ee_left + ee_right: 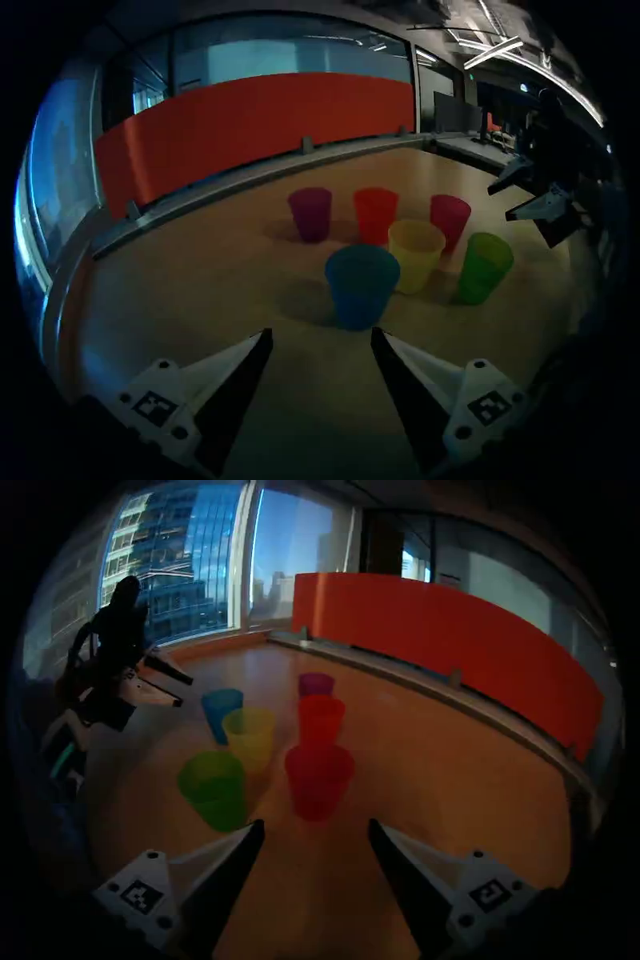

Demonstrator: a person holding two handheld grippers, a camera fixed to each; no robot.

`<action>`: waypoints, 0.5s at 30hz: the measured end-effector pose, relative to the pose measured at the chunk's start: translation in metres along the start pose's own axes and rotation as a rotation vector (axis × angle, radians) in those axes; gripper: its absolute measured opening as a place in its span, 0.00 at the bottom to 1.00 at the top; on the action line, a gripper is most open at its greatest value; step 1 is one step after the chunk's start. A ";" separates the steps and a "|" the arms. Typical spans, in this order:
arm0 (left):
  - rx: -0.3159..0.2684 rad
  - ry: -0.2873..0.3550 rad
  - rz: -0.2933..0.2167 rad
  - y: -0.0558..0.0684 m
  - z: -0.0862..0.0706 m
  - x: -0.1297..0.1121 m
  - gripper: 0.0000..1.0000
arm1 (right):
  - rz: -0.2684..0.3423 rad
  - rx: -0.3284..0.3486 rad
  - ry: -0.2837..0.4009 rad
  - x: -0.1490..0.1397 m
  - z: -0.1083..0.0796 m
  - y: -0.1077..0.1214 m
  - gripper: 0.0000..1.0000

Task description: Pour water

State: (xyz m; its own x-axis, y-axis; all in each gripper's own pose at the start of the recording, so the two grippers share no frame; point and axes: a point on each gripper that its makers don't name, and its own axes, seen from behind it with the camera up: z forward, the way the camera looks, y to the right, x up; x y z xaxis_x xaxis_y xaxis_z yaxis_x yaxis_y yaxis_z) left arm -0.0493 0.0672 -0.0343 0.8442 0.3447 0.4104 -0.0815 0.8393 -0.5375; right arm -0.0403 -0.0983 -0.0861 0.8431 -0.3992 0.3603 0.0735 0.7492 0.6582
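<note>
A dim office room, with an orange partition wall (256, 120) and tall windows (184, 560) behind a pale wooden table (200, 272) where six translucent plastic cups stand upright in a loose cluster. My left gripper (320, 332) has its fingers spread wide with nothing between them. The blue translucent plastic tumbler (362, 284) stands just ahead of the fingertips, a little toward the right finger. My right gripper (316, 824) is likewise spread and empty, and the magenta translucent plastic tumbler (318, 780) sits just ahead of it, centred on the gap. I take these two as the likely pouring pair, though I can't say which would be the source.

Thin-walled cups like these should be light and slightly springy. Their smooth tapered sides could slide up out of a pinch, so I'd take hold at mid-wall, below the rim, squeezing gently so the wall doesn't buckle. In this light I cannot tell whether any cup holds water.

From the left gripper, the yellow plastic cup (416, 254) stands close beside the blue one on its right; I cannot tell if they touch. The green plastic cup (483, 266) is farther right. The purple plastic cup (311, 214) and the orange-red plastic cup (376, 214) stand in the row behind
</note>
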 end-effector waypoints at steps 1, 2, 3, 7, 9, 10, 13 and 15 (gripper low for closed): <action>0.016 0.013 -0.010 -0.003 -0.001 0.002 0.91 | 0.006 -0.022 0.010 0.002 0.000 0.005 1.00; 0.033 0.028 -0.022 -0.007 -0.003 0.004 0.91 | 0.013 -0.047 0.022 0.004 -0.001 0.011 1.00; 0.048 0.041 -0.032 -0.010 -0.004 0.006 0.91 | 0.020 -0.068 0.032 0.006 -0.001 0.016 1.00; 0.112 0.103 -0.075 -0.025 -0.011 0.017 0.91 | 0.048 -0.146 0.082 0.018 -0.003 0.035 1.00; 0.148 0.137 -0.098 -0.034 -0.015 0.023 0.91 | 0.063 -0.185 0.111 0.026 -0.005 0.044 1.00; 0.164 0.155 -0.109 -0.037 -0.017 0.027 0.91 | 0.070 -0.202 0.126 0.030 -0.005 0.047 1.00; 0.203 0.211 -0.142 -0.046 -0.024 0.039 0.91 | 0.095 -0.252 0.174 0.042 -0.007 0.058 1.00; 0.223 0.250 -0.164 -0.050 -0.029 0.048 0.91 | 0.114 -0.282 0.207 0.051 -0.009 0.064 1.00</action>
State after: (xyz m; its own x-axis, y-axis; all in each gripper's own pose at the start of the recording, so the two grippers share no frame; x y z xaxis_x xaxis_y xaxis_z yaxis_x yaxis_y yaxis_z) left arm 0.0106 0.0295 -0.0086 0.9567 0.1081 0.2704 -0.0248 0.9554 -0.2941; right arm 0.0119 -0.0655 -0.0316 0.9422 -0.2106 0.2605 0.0921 0.9106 0.4030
